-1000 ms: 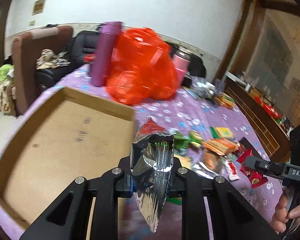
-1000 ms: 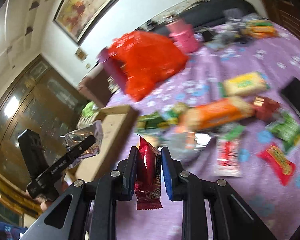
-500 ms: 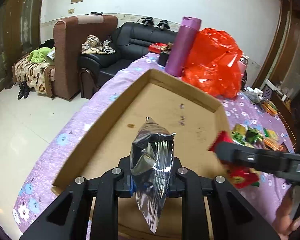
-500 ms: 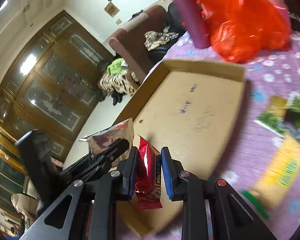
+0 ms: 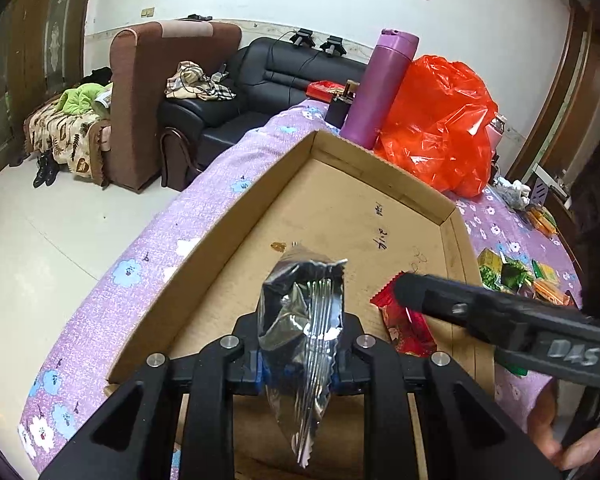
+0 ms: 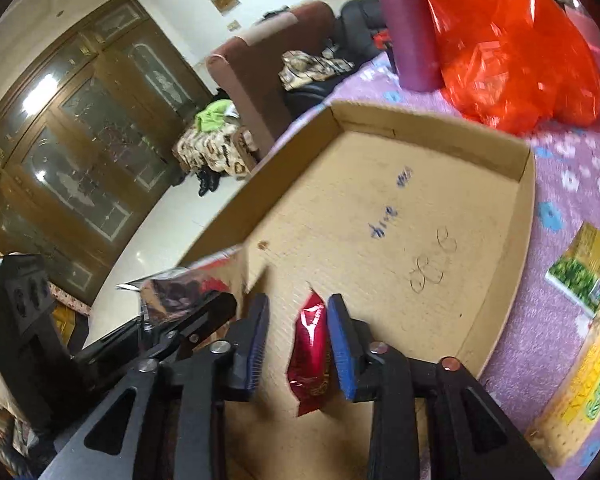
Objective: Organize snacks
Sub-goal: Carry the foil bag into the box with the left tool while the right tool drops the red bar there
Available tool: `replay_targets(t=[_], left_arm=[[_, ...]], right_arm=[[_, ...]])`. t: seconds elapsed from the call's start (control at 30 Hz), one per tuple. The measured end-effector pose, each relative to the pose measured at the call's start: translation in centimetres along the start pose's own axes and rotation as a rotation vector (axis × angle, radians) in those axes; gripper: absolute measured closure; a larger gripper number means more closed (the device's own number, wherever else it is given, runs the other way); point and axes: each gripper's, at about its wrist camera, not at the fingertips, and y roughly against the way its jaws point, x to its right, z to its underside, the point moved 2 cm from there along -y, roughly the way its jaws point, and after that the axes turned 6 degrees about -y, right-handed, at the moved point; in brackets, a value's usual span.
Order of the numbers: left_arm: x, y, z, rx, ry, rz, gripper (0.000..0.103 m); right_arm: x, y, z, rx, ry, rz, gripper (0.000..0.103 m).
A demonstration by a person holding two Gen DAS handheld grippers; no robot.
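Snacks in your grip are numbering two: one silver packet point(image 5: 304, 316) in your left gripper point(image 5: 300, 360) and one red packet point(image 6: 310, 350) between the fingers of your right gripper point(image 6: 298, 350). Both are hanging over the near end of the one cardboard tray point(image 5: 420, 194), which is lying on the purple flowered tablecloth point(image 5: 172, 240). You are clamping the silver packet narrowly, its crinkled top sticking up. Your right jaws are standing apart; the red packet is lying against the right pad, with a gap on the left side. You are pointing both tools forward over the tray, side by side, the right one angling in from the right. One purple bottle point(image 5: 382, 88) and one red plastic bag point(image 5: 440, 120) are standing beyond the tray. Several more snack packets point(image 5: 512, 274) are lying on the cloth to the tray's right.
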Motion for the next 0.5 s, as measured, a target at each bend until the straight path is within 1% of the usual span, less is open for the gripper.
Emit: replay_targets(t=[0.03, 0.07, 0.1, 0.17, 0.23, 0.3, 0.37, 0.5], left_arm=[[0.0, 0.1, 0.0, 0.006, 0.0, 0.002, 0.082], [0.2, 0.3, -0.1, 0.014, -0.004, 0.002, 0.082], [0.3, 0.5, -0.1, 0.019, -0.009, -0.002, 0.079], [0.9, 1.0, -0.3, 0.037, -0.027, -0.01, 0.072], [1.7, 1.6, -0.4, 0.061, -0.054, -0.022, 0.059], [2.6, 2.2, -0.5, 0.086, -0.085, -0.038, 0.055], [3.7, 2.7, -0.5, 0.096, -0.111, -0.039, 0.054], [5.8, 3.0, -0.7, 0.096, -0.145, -0.028, 0.051]], right_arm=[[-0.1, 0.7, -0.1, 0.016, 0.013, -0.005, 0.051], [-0.1, 1.5, -0.2, 0.037, 0.022, 0.002, 0.04], [-0.2, 2.3, -0.1, 0.056, 0.029, 0.013, 0.03], [-0.2, 3.7, -0.1, 0.095, 0.042, 0.059, 0.018], [0.1, 4.9, -0.2, 0.118, 0.048, 0.092, 0.016], [1.0, 6.2, -0.1, 0.135, 0.041, 0.126, 0.016], [2.3, 7.7, 0.2, 0.163, 0.015, 0.15, 0.016], [6.2, 12.0, 1.5, 0.268, -0.089, 0.202, 0.016]])
